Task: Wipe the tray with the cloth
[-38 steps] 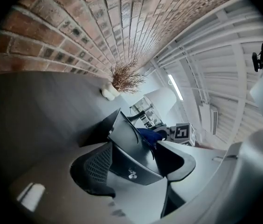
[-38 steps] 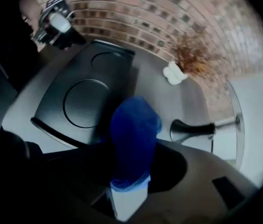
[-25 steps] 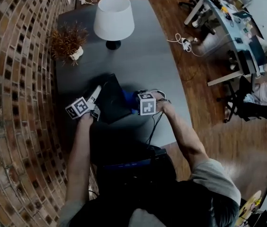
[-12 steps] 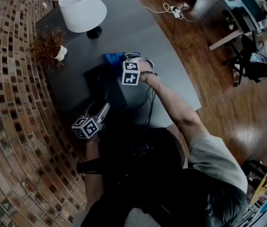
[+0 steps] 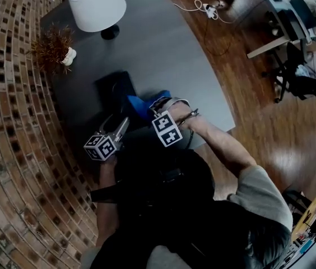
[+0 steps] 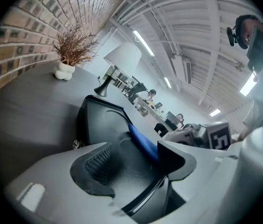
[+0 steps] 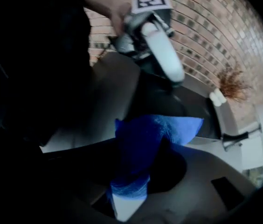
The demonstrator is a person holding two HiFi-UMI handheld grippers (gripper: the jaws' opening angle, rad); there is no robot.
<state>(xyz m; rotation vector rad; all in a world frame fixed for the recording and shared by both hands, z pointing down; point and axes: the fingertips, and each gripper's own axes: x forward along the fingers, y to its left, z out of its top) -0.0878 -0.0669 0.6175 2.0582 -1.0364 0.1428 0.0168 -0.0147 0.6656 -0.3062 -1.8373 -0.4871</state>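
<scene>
In head view, seen on the table [image 5: 163, 49]: black tray [image 5: 110, 88], blue cloth [image 5: 140, 106] at its near right edge under the right gripper [image 5: 157, 106], left gripper [image 5: 121, 126] at the near corner. In left gripper view, stands open after just closing a little, with the tray's near rim between the 2 jaws. In right gripper view, clamps the cloth, tray just behind.

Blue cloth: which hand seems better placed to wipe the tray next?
Right. The right gripper is shut on the blue cloth at the tray. The left gripper, jaws apart, has just been closing with the tray's rim between them.
</scene>
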